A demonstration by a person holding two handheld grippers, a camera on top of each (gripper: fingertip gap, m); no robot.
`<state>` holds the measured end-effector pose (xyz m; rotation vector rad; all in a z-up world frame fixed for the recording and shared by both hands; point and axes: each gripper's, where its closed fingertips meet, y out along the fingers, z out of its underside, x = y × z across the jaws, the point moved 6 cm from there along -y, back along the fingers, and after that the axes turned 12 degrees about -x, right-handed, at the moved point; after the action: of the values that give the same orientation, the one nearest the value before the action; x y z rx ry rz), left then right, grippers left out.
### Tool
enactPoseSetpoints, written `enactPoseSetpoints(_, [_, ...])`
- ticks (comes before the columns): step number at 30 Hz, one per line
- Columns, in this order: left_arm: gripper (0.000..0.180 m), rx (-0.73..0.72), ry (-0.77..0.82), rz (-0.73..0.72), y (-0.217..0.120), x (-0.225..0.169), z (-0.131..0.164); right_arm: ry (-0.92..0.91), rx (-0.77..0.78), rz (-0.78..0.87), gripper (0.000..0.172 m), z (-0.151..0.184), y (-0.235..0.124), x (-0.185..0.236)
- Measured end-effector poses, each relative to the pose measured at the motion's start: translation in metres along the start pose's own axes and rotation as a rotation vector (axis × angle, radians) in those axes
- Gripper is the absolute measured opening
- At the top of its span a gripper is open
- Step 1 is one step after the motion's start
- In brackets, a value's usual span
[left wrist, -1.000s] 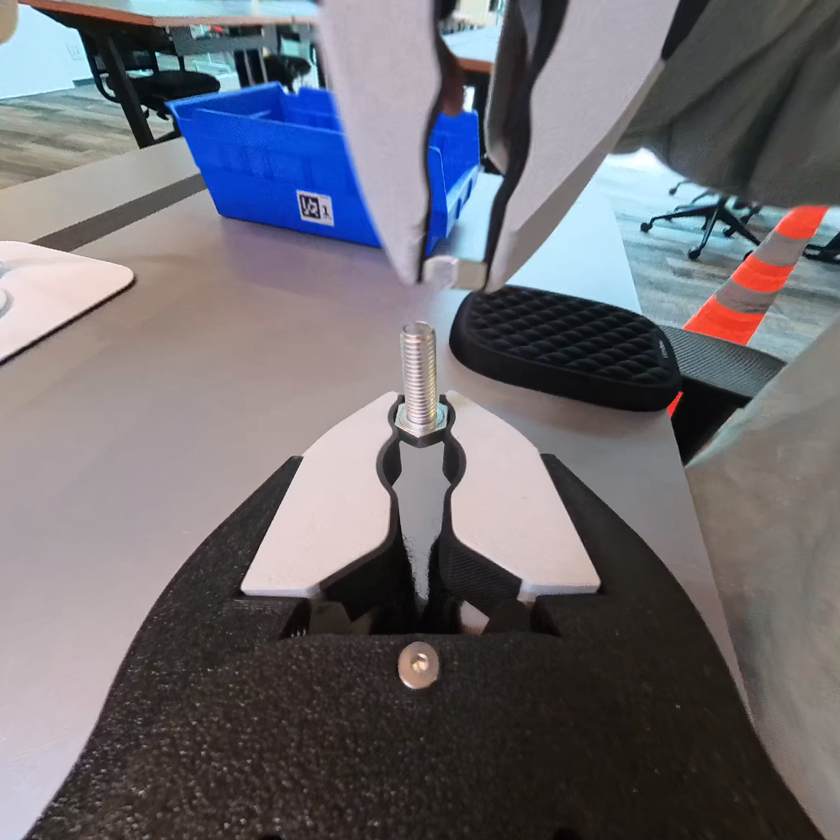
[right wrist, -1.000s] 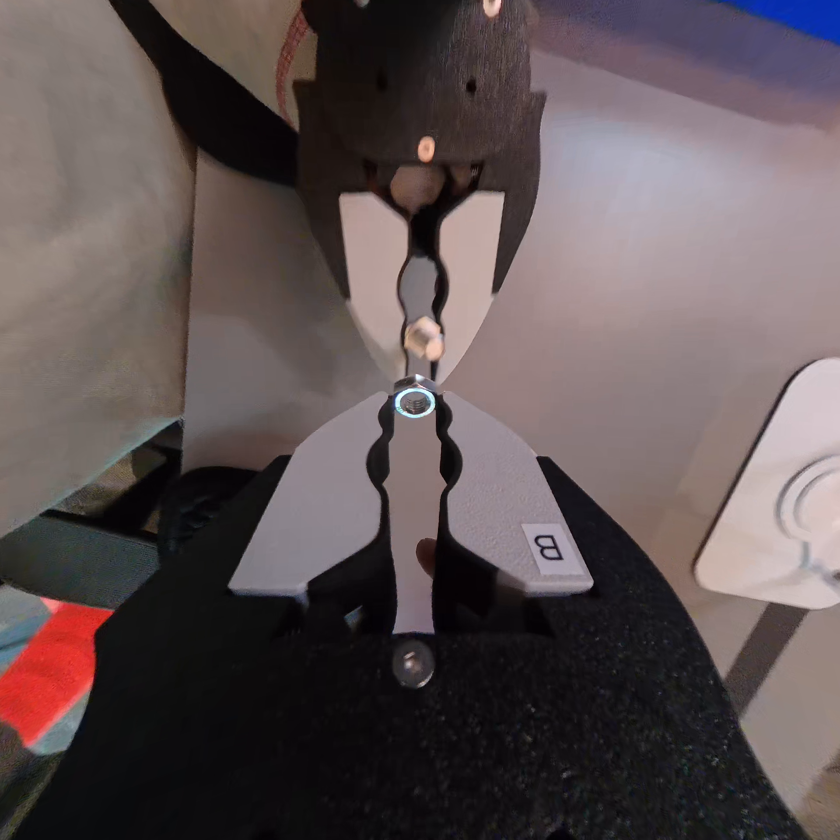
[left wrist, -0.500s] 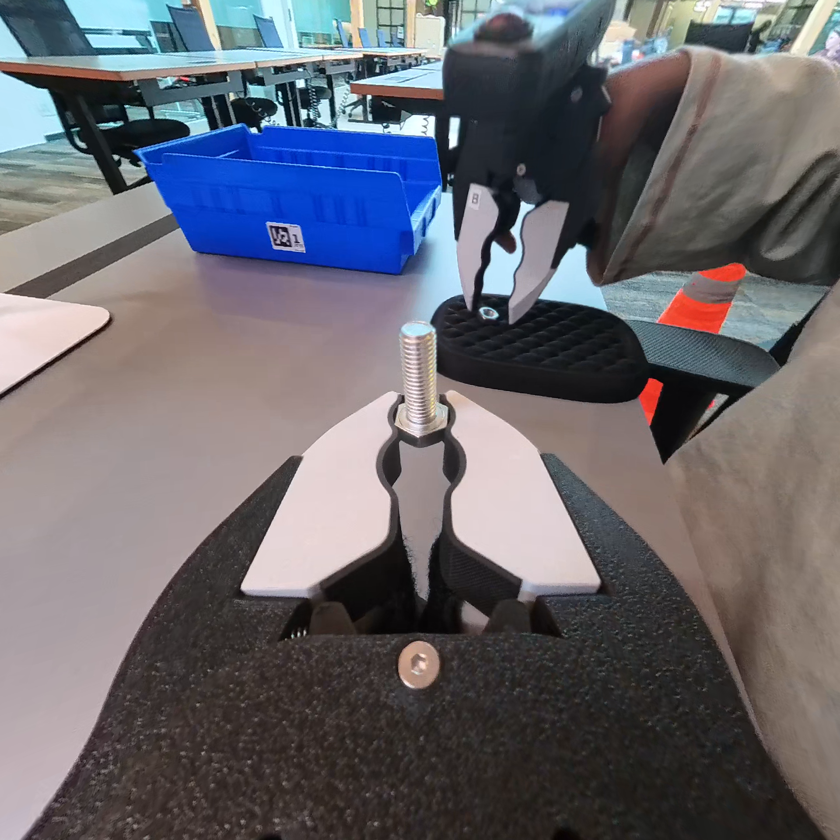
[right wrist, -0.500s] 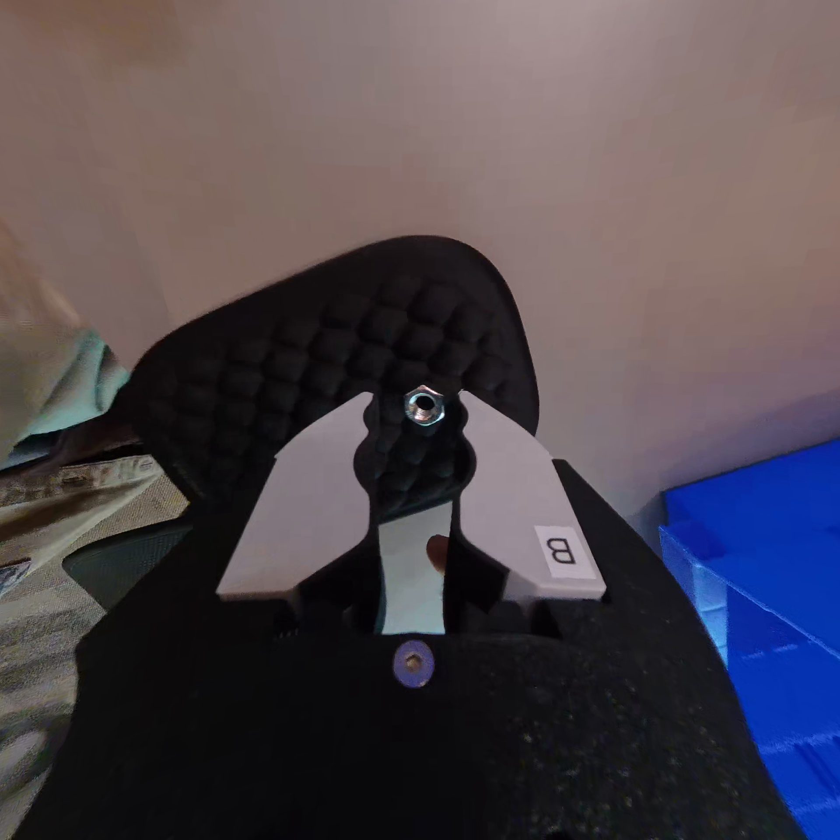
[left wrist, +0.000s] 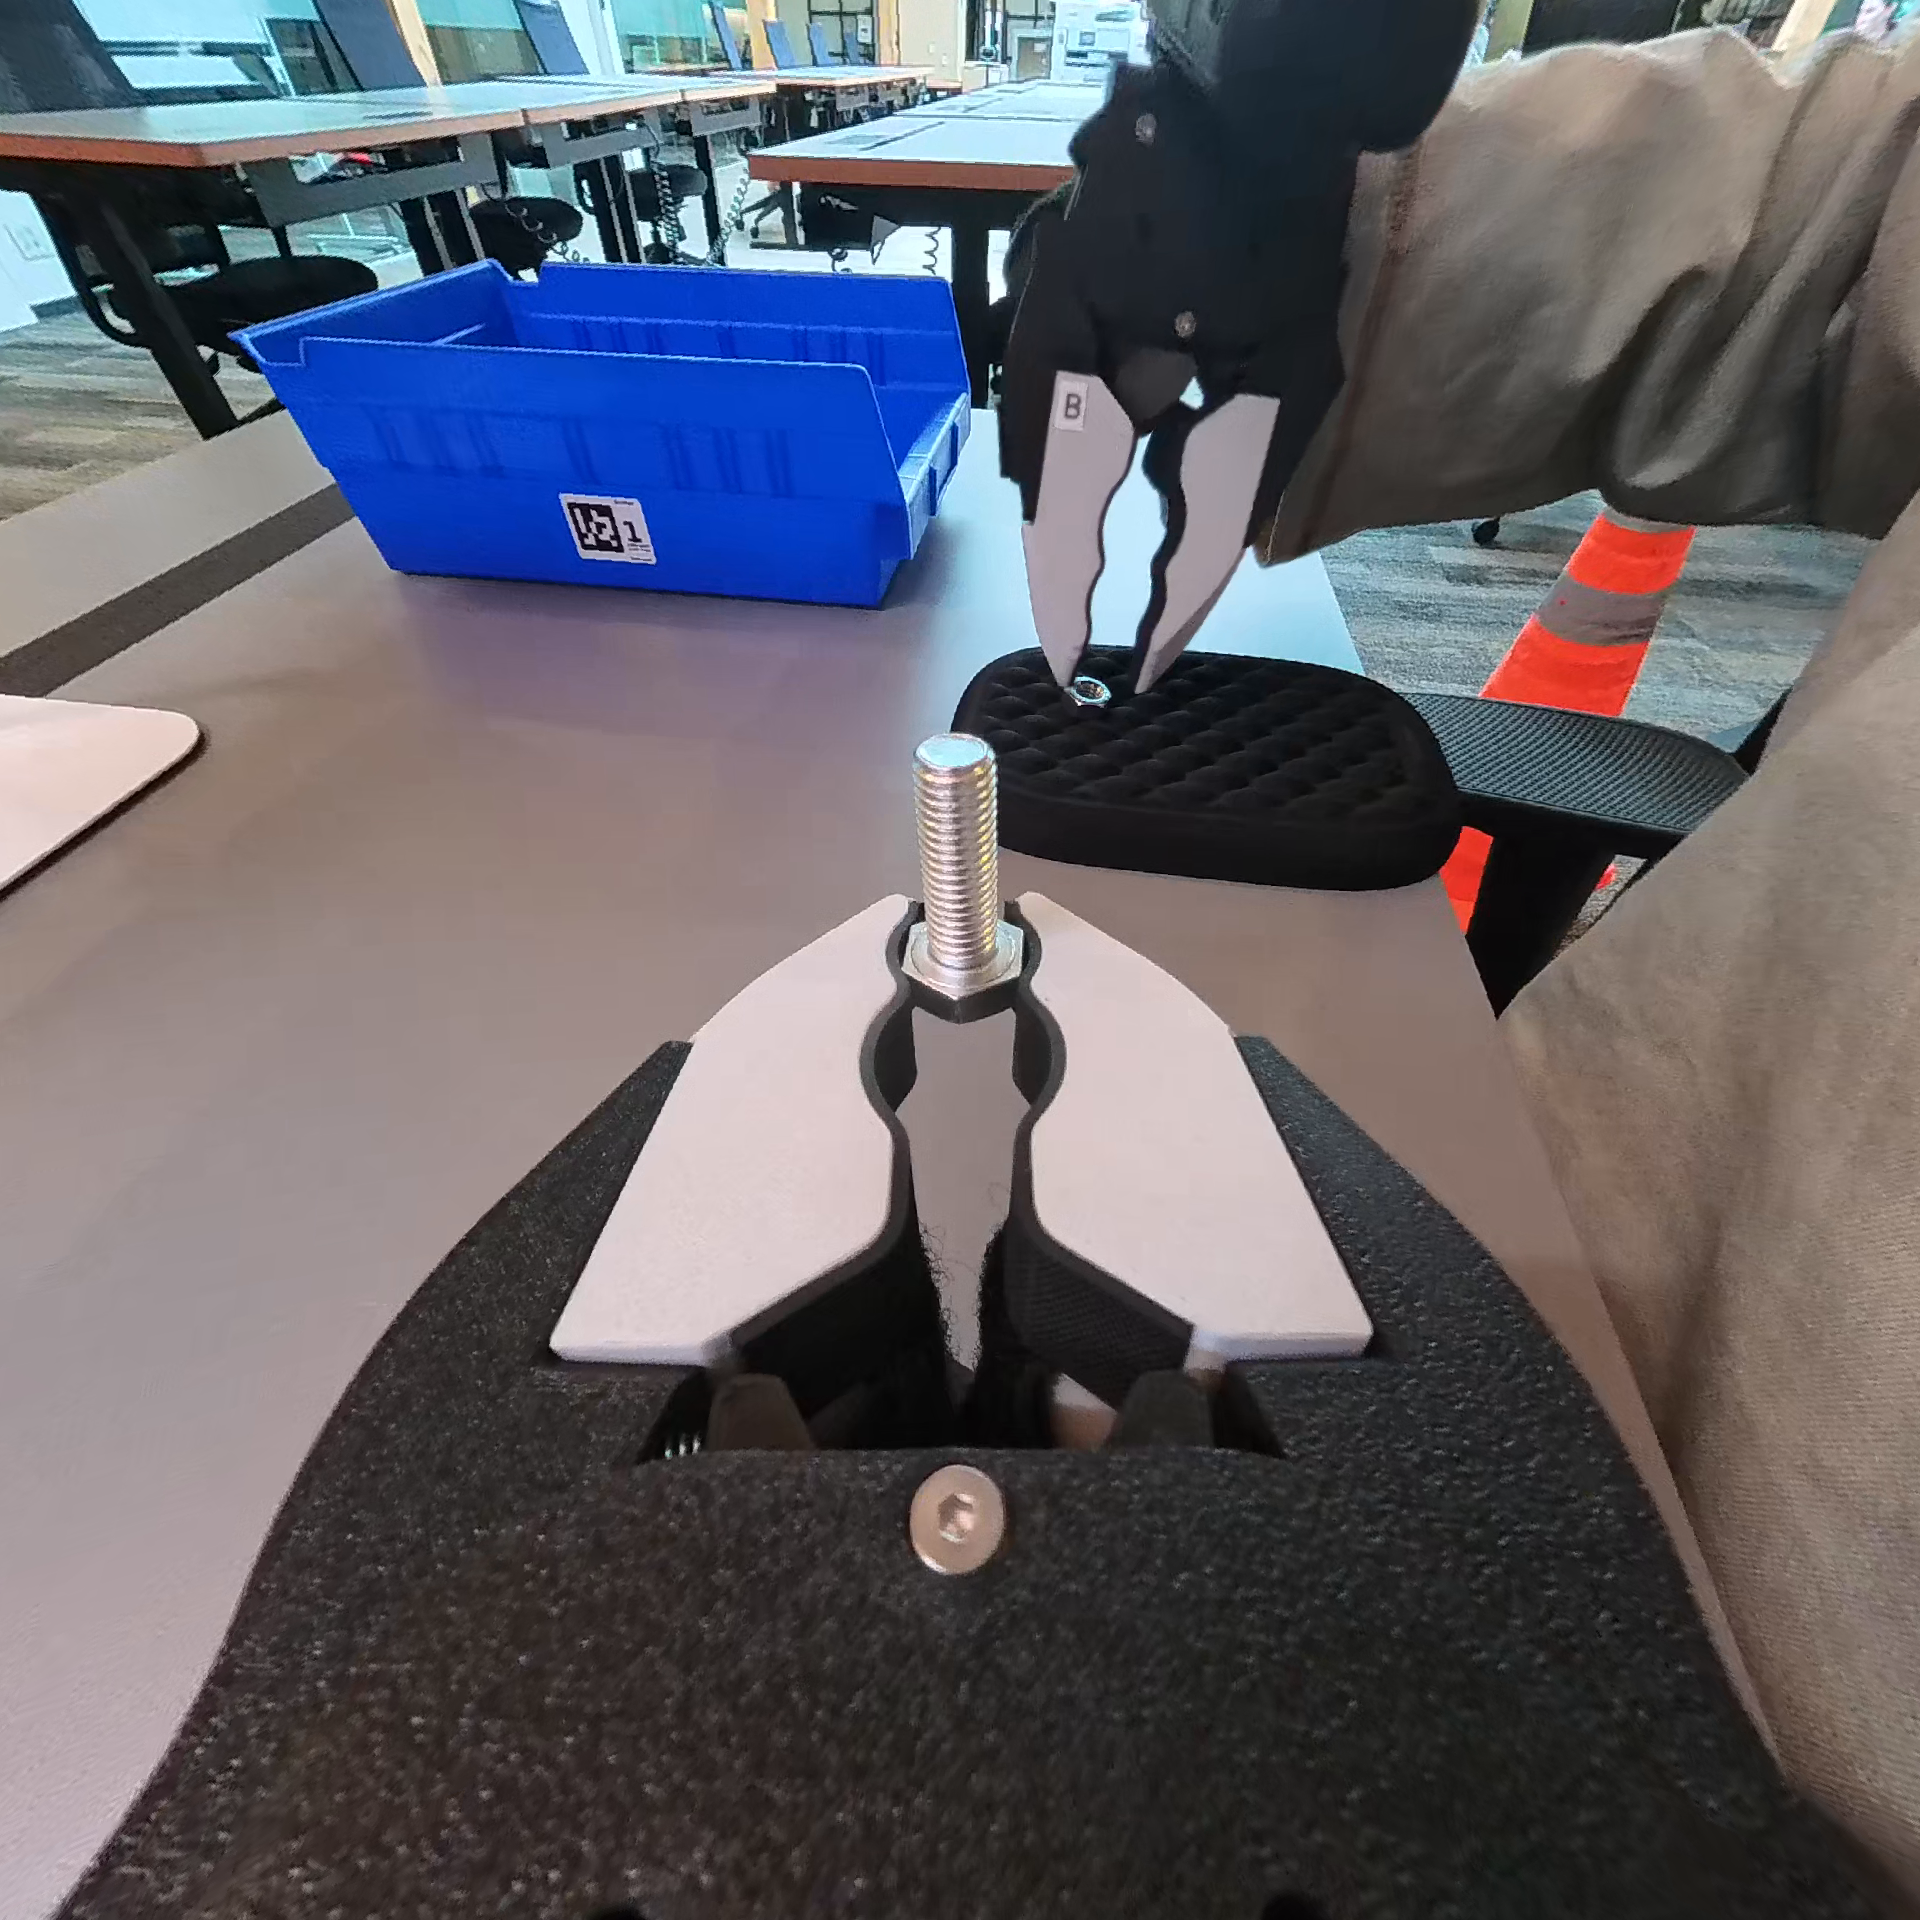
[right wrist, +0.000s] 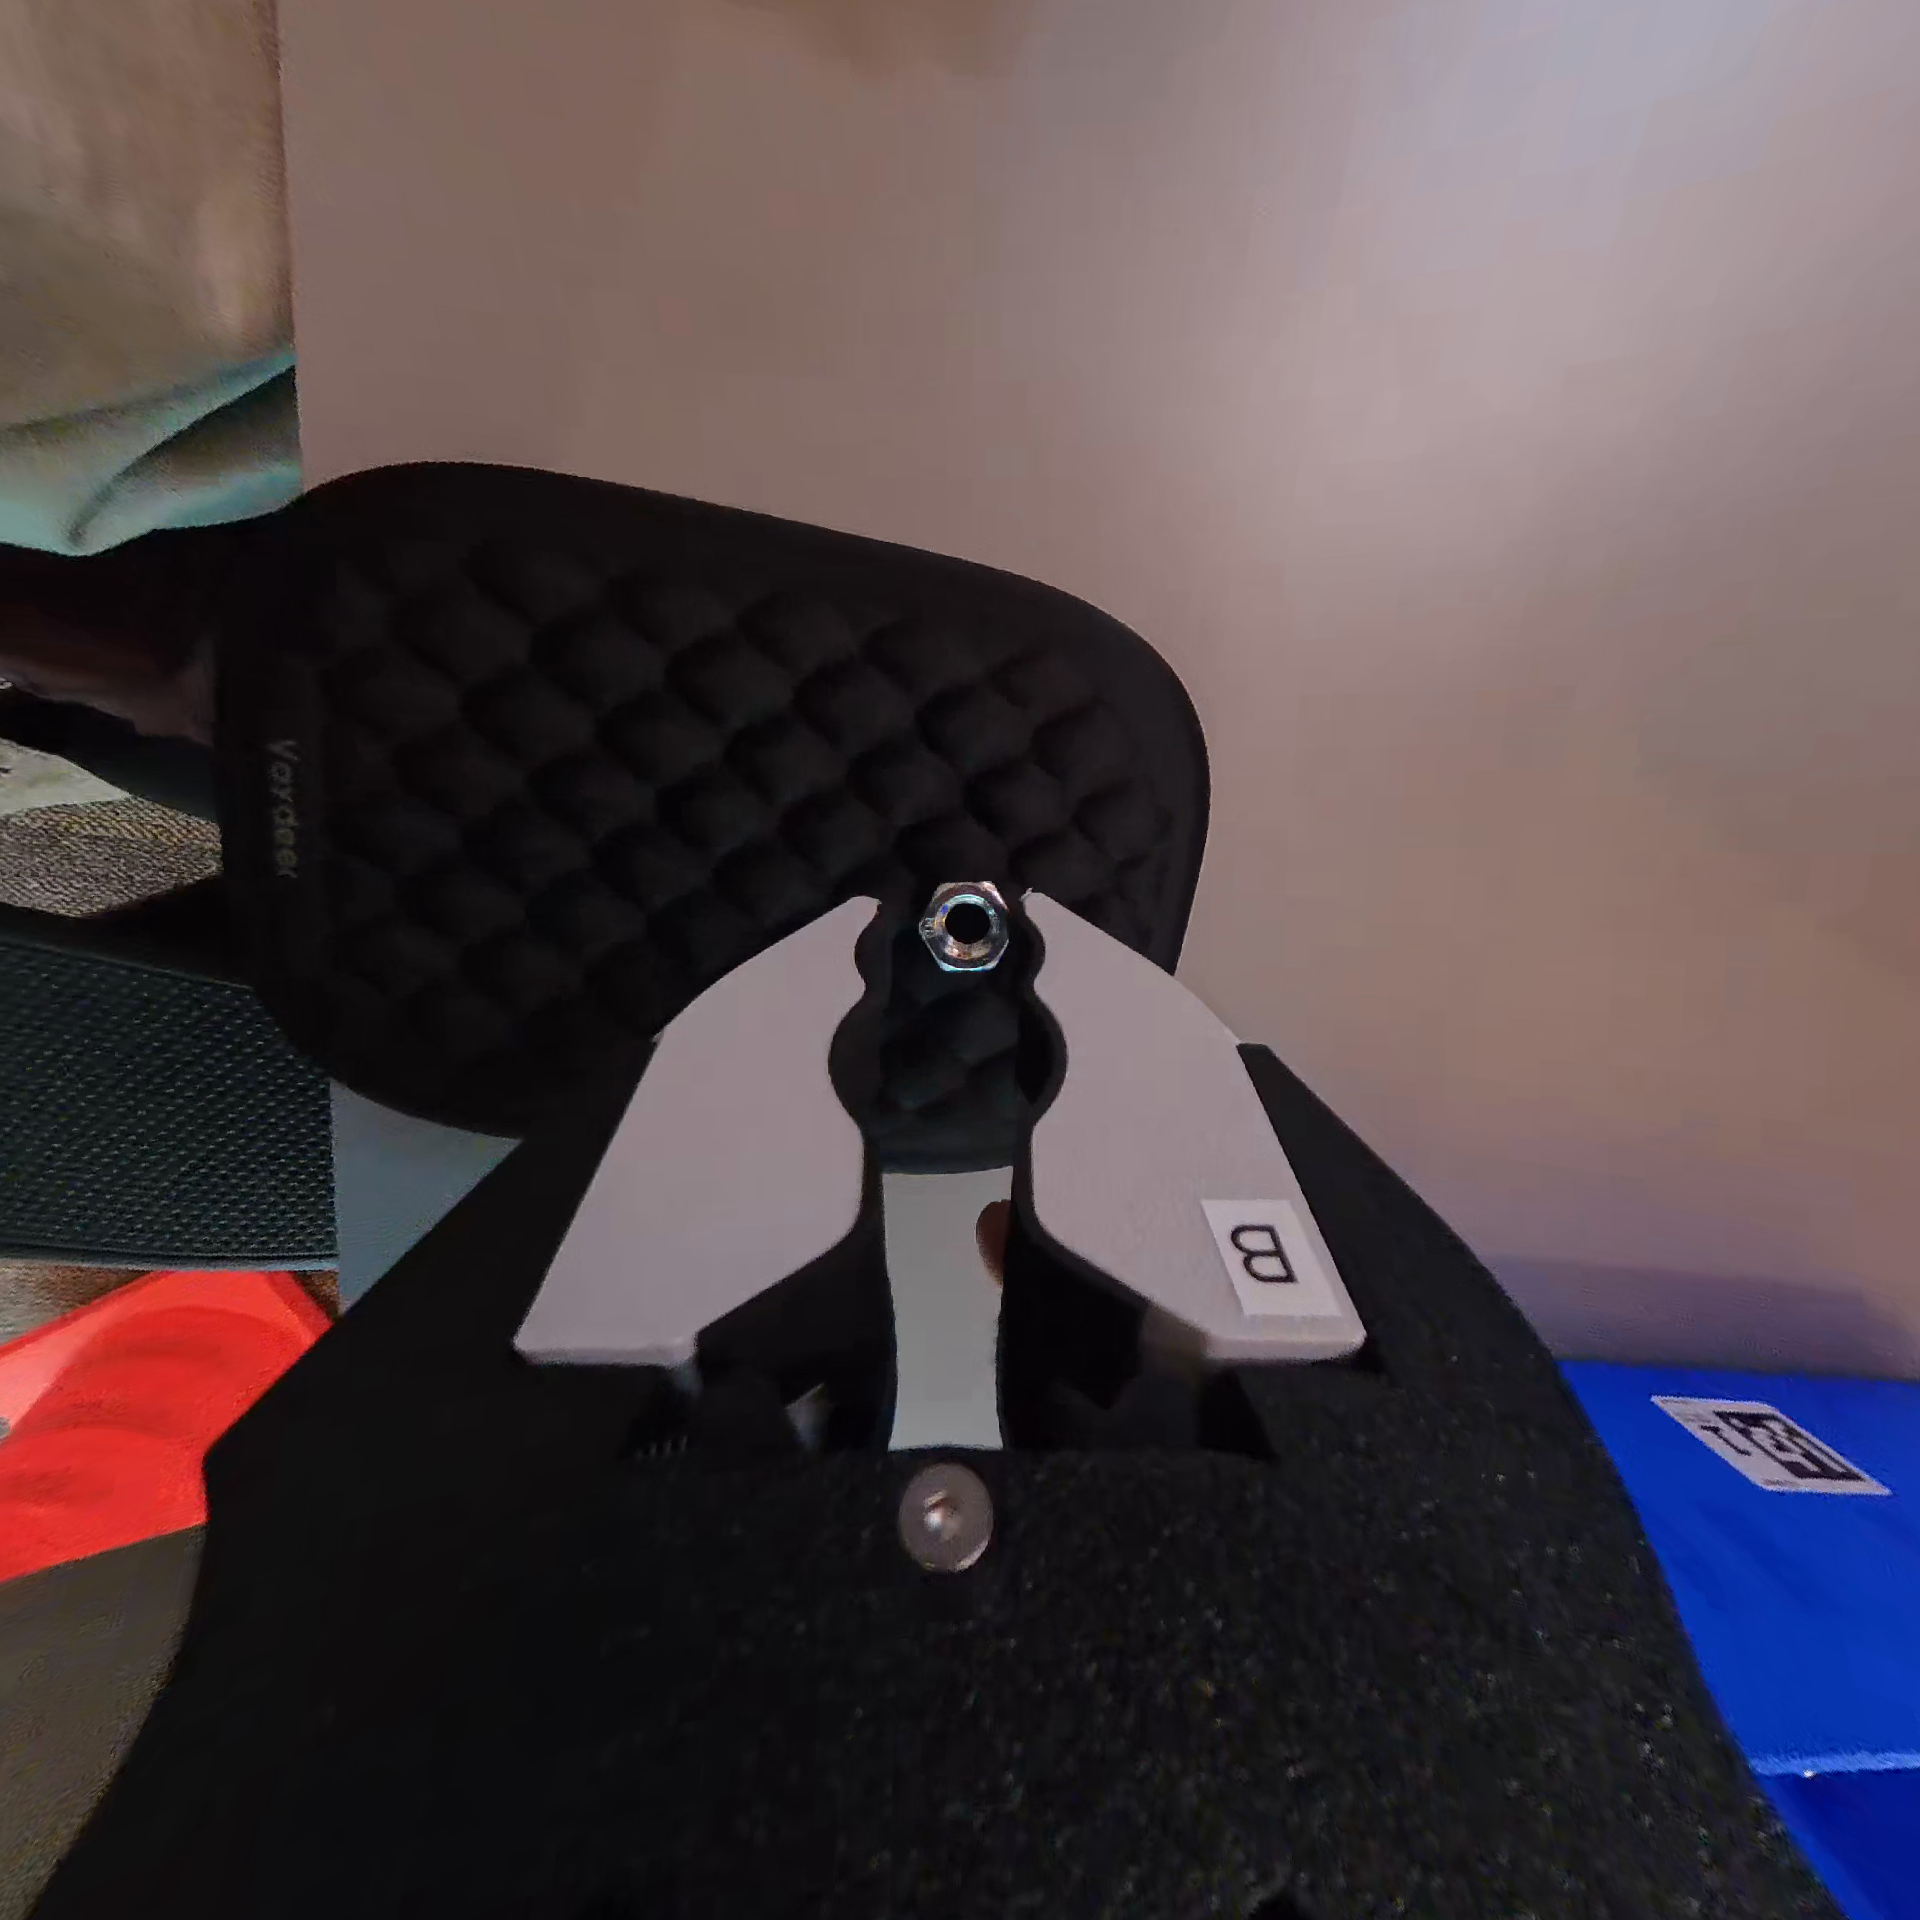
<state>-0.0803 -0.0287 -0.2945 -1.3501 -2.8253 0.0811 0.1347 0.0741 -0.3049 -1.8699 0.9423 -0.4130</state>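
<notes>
The left tongs pinch a silver bolt by its hex head, both pads pressed to the flats, so its threaded shank stands upright and clear above the fingertips. The right tongs are spread around a small silver nut that lies flat on a black quilted pad — hole upward, a dark gap showing on each side between nut and pad faces, so it is not gripped. Seen from the left wrist, those right tongs point steeply down at the nut, which lies beyond the bolt and to its right, well apart from it; the right tongs are plainly the nearer.

Whether the right fingertips touch the quilted pad cannot be told. The bolt head's underside is hidden between the left pads. Farther off on the grey tabletop stands a blue bin, cut off in the right wrist view, and a sleeve covers the hand behind the right tongs.
</notes>
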Motion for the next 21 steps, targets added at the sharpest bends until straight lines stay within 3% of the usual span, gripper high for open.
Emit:
enactPoseSetpoints(8, [0.014,0.012,-0.005,0.009,0.0011,0.0000,0.0011,-0.076,0.009,-0.031,0.021,0.0030,0.0025,-0.0030])
enactPoseSetpoints(13, [0.014,0.018,-0.009,0.015,0.0017,-0.0001,0.0016,-0.243,0.042,-0.097,0.026,-0.0002,0.0012,-0.0062])
enactPoseSetpoints(21, [0.014,0.025,0.001,0.011,0.0021,-0.0008,0.0020,-0.327,0.113,-0.238,0.016,-0.0031,0.0077,-0.0096])
